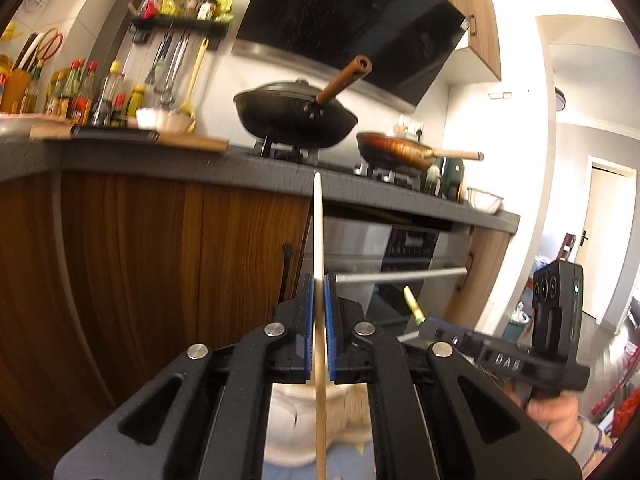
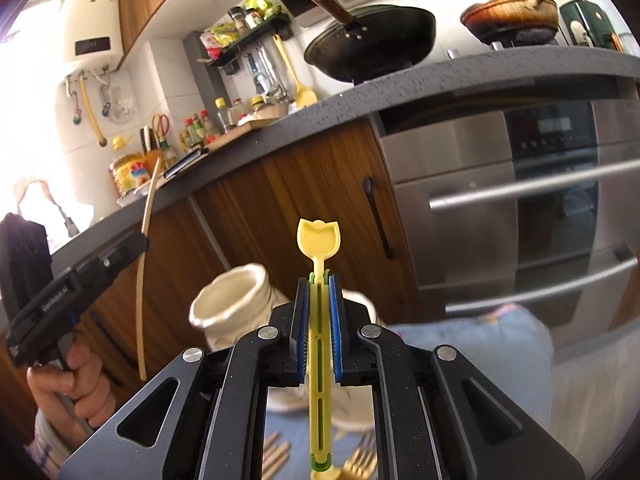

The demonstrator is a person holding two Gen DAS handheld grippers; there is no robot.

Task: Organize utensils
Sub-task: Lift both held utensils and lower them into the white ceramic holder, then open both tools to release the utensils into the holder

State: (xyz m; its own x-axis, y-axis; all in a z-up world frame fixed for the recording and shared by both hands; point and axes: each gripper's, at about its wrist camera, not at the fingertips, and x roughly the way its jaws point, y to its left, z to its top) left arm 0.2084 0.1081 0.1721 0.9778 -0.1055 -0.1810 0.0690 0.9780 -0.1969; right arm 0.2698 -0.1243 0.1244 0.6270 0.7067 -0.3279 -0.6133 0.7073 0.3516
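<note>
My left gripper (image 1: 319, 280) is shut on a long thin wooden chopstick (image 1: 317, 224) that points up past the fingertips; it also shows in the right wrist view (image 2: 145, 236). My right gripper (image 2: 319, 284) is shut on a yellow plastic utensil (image 2: 319, 240) with a tulip-shaped end and green trim. A cream ceramic holder (image 2: 230, 300) stands on a blue cloth (image 2: 472, 344) just left of the right gripper. Gold forks (image 2: 360, 460) and wooden handles (image 2: 276, 456) lie on the cloth below. The right gripper also appears in the left wrist view (image 1: 424, 326).
A dark countertop (image 1: 192, 164) runs over wooden cabinets, with a black wok (image 1: 294, 114), a brown pan (image 1: 394, 150), sauce bottles (image 1: 88, 96) and a cutting board (image 1: 132, 138). A steel oven (image 2: 520, 184) with bar handles is behind the right gripper.
</note>
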